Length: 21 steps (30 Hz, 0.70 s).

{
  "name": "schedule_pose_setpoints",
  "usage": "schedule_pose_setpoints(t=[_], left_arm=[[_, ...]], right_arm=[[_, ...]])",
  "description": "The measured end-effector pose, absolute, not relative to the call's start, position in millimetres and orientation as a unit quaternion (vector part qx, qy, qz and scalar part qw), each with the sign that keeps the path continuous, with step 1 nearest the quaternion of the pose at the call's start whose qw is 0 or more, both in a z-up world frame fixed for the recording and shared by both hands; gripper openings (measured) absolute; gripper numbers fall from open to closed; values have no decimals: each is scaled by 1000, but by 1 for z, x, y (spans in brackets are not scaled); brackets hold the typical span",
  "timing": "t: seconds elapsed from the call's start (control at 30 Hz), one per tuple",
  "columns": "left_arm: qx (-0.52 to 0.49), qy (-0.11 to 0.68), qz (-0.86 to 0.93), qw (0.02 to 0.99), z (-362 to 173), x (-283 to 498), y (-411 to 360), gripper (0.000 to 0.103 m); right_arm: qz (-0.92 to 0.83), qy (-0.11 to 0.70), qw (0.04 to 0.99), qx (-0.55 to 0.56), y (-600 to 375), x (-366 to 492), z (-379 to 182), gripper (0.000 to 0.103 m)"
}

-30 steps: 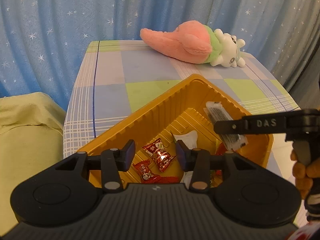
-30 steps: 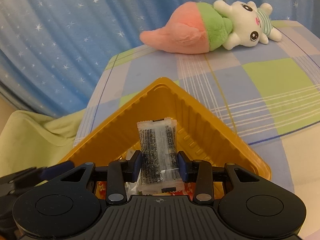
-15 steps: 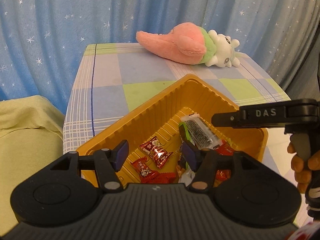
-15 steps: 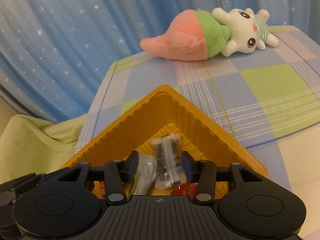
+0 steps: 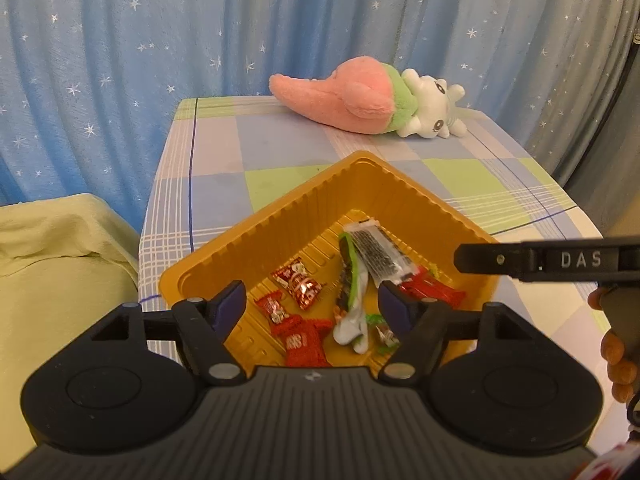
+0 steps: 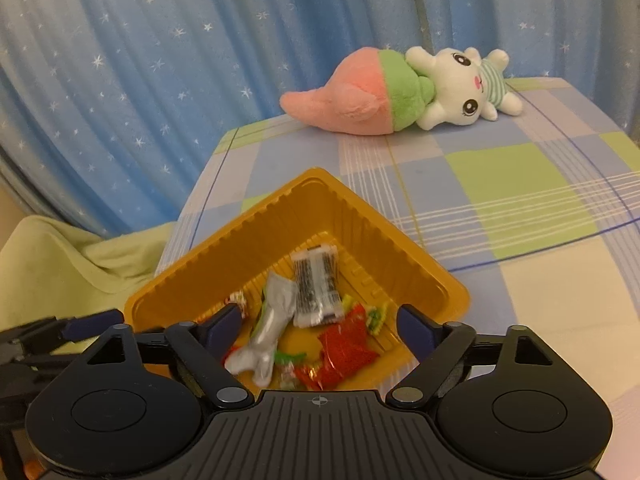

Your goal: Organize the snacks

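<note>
A gold plastic tray point(image 5: 280, 220) point(image 6: 256, 224) sits on the checked table and holds several wrapped snacks. A clear packet of dark seeds point(image 5: 378, 254) point(image 6: 316, 286) lies inside it, next to a silver and green wrapper point(image 6: 272, 322) and red candy wrappers point(image 5: 298, 284) point(image 6: 346, 346). My left gripper point(image 5: 312, 306) is open and empty above the tray's near side. My right gripper point(image 6: 320, 324) is open and empty above the tray; its finger also shows at the right of the left wrist view point(image 5: 520, 260).
A pink, green and white plush toy point(image 5: 372, 104) point(image 6: 404, 92) lies at the table's far edge. A blue starred curtain point(image 5: 160, 40) hangs behind. A pale green cloth point(image 5: 52, 248) covers something left of the table.
My right gripper opened and let go of the seed packet, which dropped into the tray. Both grippers have opened wider and pulled back a little.
</note>
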<state>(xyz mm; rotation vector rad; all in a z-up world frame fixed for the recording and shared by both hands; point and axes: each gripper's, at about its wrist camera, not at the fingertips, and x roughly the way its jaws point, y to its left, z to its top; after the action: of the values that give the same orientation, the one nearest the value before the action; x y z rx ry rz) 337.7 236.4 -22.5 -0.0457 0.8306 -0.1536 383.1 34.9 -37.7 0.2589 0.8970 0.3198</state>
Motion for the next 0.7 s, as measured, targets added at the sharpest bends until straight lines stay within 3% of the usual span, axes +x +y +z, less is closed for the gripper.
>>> schedule_pose_setpoints(t=[0.7], left_arm=[[-14,440,-37,897,-3,219,146,79]], right_arm=[[168,465,866,78,-38,259,-32,89]])
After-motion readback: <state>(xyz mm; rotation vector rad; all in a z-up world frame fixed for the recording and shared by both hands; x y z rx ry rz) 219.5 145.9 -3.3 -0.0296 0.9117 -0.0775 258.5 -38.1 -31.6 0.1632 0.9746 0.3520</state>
